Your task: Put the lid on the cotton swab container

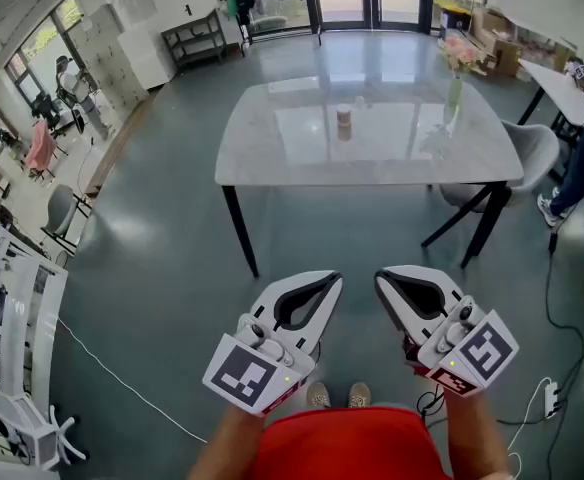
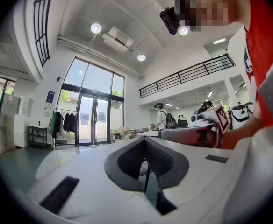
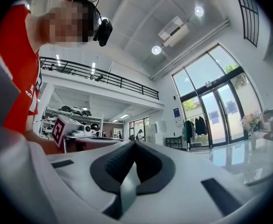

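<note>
Two grippers are held side by side, close in front of the person's body and above the floor [image 1: 162, 268], both pointing roughly level toward the table [image 1: 272, 153]. Left gripper [image 1: 330, 280]: jaws together, nothing between them; its own view shows the two pads meeting at the tip. Right gripper [image 1: 383, 277]: jaws together and empty, confirmed in its own view. The two tips sit near each other but apart. Each gripper carries one marker cube at its rear, and one forearm enters from the lower edge behind each. Two shoes [image 1: 318, 396] show on the floor below the grippers. One table stands well ahead of the tips. One container [image 1: 344, 120] stands upright near the middle of the tabletop, well apart from both grippers. One small object [image 1: 360, 101] sits just behind it, too small to identify. One vase [image 1: 454, 96] of flowers stands toward the table's right side. One chair [image 1: 534, 150] stands at the table's right end.
</note>
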A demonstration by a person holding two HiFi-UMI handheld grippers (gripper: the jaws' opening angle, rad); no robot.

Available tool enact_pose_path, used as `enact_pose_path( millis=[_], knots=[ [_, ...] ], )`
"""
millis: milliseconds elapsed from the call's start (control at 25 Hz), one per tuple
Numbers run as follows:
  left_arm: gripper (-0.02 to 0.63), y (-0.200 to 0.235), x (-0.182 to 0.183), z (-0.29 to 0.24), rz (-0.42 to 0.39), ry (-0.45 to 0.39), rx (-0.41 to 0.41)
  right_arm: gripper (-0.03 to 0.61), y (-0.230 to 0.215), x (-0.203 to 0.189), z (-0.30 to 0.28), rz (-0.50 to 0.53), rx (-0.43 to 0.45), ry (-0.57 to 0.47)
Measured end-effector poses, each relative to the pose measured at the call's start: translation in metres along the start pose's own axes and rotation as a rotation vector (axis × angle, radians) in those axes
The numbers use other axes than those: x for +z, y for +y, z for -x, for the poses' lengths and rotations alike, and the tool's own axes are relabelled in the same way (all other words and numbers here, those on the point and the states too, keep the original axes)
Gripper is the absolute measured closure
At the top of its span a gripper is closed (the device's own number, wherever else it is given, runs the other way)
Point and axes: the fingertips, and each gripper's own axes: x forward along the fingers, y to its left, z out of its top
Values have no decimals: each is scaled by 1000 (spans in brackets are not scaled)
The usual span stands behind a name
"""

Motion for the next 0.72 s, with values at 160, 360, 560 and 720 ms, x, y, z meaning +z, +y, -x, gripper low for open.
enact_pose_path(
  millis=[160,360,560,720],
  knots=[
    [592,2,0,-5,5,1,13,571,-7,4,3,-55,16,-27],
    [592,8,-5,-19,42,33,41,569,-30,5,9,-71,7,-34],
    [592,20,-6,-39,22,-18,90,569,-53,-2,16,-74,23,-29],
    [592,31,-7,-54,17,-24,115,569,-76,-8,16,-75,35,-19]
  ],
)
